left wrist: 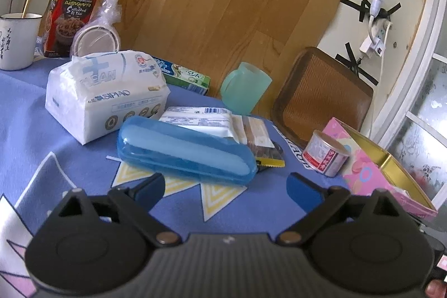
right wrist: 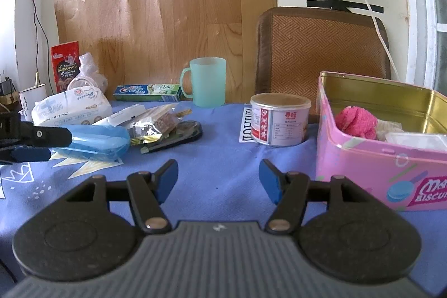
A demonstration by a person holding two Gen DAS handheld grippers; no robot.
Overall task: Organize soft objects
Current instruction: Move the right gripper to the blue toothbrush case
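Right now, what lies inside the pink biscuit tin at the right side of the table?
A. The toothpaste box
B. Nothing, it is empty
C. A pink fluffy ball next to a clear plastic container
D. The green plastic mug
C: in the right wrist view, the pink biscuit tin holds a pink fluffy ball beside a clear plastic container, while the toothpaste box and green mug stand outside on the cloth.

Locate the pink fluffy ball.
The pink ball shows only in the right wrist view, at right, lying inside the open pink tin against its left wall, just right of the can.
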